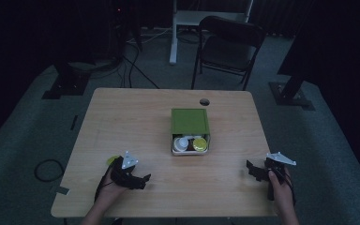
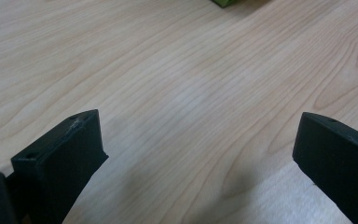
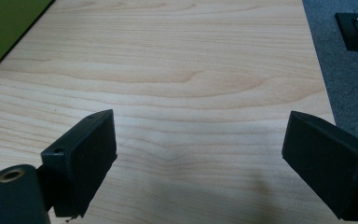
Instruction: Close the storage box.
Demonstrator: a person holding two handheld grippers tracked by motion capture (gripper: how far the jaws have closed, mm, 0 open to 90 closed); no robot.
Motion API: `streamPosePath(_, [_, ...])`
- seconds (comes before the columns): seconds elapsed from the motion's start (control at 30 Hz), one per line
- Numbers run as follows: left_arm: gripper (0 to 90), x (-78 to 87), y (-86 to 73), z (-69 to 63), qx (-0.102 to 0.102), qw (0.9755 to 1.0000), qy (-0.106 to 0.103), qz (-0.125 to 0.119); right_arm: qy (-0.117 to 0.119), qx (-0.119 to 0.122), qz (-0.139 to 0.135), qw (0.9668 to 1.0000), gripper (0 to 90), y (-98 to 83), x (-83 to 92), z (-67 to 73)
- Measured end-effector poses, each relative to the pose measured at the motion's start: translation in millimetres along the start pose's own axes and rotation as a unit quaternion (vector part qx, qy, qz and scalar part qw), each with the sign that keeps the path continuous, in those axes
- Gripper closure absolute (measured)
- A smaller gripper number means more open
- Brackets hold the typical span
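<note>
- Our left gripper [image 1: 143, 180] has its jaws spread wide on nothing, low over the bare table [image 1: 136, 122].
- Our right gripper [image 1: 252, 169] gapes likewise, empty.
- The green box [image 1: 190, 123] sits centre, between and beyond both, its lid partly covering the cups [image 1: 191, 143], probably our target.

Dim, underexposed high view: the bench [image 1: 136, 117] is the one lit patch, the surrounding room sinking to near black. Both gripper views are far brighter, evenly lit, wood grain sharp; the near black fingers [image 2: 60, 158] are slightly soft, throwing faint diffuse shadows, without glare
</note>
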State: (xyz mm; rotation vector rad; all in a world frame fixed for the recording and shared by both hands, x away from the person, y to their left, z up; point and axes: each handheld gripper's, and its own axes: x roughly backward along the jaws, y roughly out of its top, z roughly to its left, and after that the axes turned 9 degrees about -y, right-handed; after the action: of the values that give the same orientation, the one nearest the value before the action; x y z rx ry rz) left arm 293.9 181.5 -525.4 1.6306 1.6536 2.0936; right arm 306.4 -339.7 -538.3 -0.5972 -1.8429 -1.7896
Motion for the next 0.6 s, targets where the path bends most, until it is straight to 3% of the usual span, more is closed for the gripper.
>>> streamPosePath(0.6, [2.1, 34.1, -24.0, 11.9, 0.017, 0.9995, 0.025, -0.008, -0.019, -0.002, 0.039, 0.9991, 9.6, -5.5, -8.5, -0.3])
